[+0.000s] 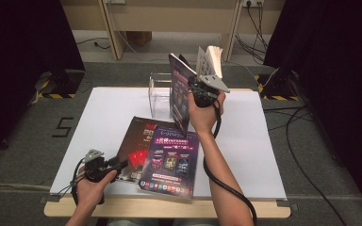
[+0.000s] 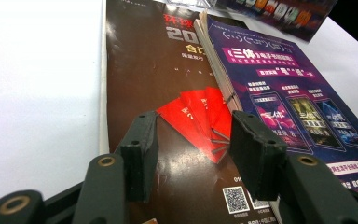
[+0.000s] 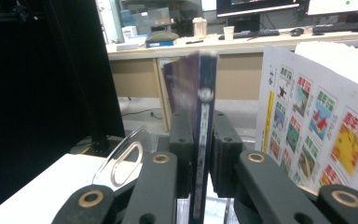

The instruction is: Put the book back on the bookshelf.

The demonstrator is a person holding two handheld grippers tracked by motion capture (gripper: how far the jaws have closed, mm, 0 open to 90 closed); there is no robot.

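While the right gripper [image 3: 200, 140] pinches an upright magazine [image 3: 200, 102], the left gripper [image 2: 193, 149] hangs spread over a brown magazine [image 2: 168, 84].

Black curtains [image 1: 19, 61] flank the room (cables [image 1: 301, 141] trail right)

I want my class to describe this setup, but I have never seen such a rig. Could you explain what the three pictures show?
No machine works here: a person holds a black two-jaw hand gripper in each hand at a white table.

The high view looks down from above the person. The other two come from cameras riding on the grippers, looking along their jaws.

On the table lie a dark brown magazine with red cards printed on it and, overlapping it, a purple magazine. Behind stands a clear plastic holder.

The left gripper is open above the brown magazine. The right gripper pinches a dark blue magazine, held upright by its spine, over the holder.
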